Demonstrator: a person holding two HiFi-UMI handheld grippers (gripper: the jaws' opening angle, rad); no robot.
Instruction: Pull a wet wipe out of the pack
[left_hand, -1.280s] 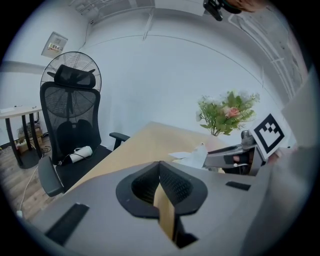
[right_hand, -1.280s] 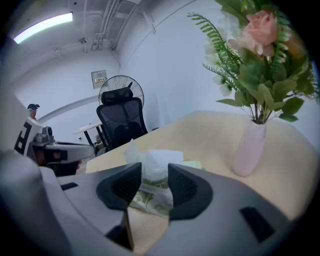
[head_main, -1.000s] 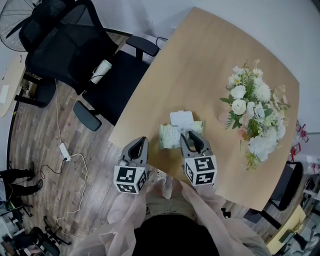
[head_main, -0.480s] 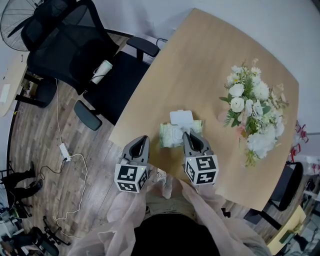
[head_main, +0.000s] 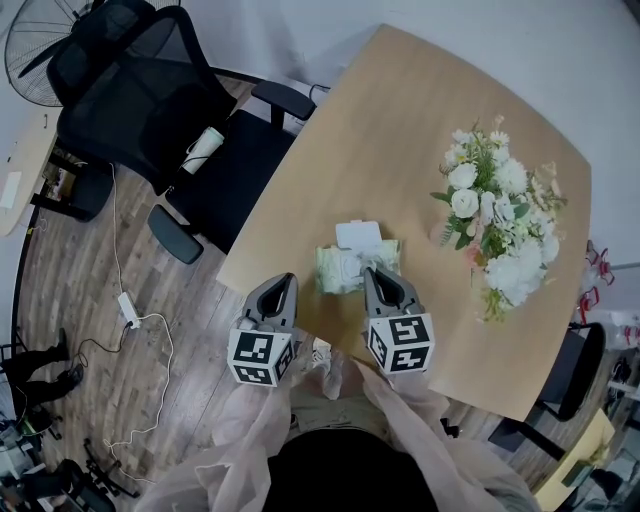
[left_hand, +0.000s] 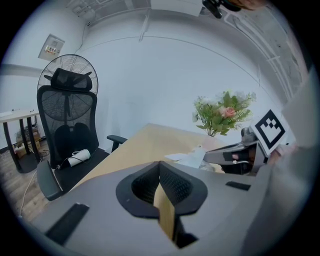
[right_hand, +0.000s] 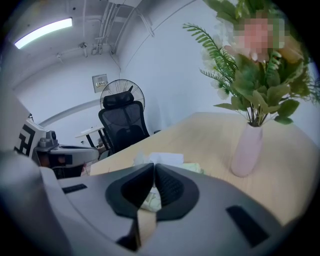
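A: Pale-green pack (head_main: 345, 272) lies near the table's near edge, its white lid (head_main: 359, 235) flipped back. One wipe (left_hand: 192, 159) stands up from the slot as a crumpled tuft.

B: And the right gripper (head_main: 374, 272)?

A: Tips down on the pack's top. Its jaws have just been closing and now meet. The tuft looks pinched at the tips, as best the left gripper view shows it. A thin hold, I judge.

B: And the left gripper (head_main: 283, 282)?

A: Jaws together, nothing in them. It hangs just off the table (head_main: 400, 130) edge, beside the pack and not touching it.

B: So the pull comes next. How to do it well?

A: Draw straight up out of the slot, slow and even, no sideways yank. The pack looks light and nothing pins it, so it may ride up with the wipe. The left gripper could press the near end flat first.

B: Anything close by?

A: Only a vase of flowers (head_main: 495, 225), well apart to the right, and a black chair (head_main: 170, 110) off the table's left side. Neither is in the way.
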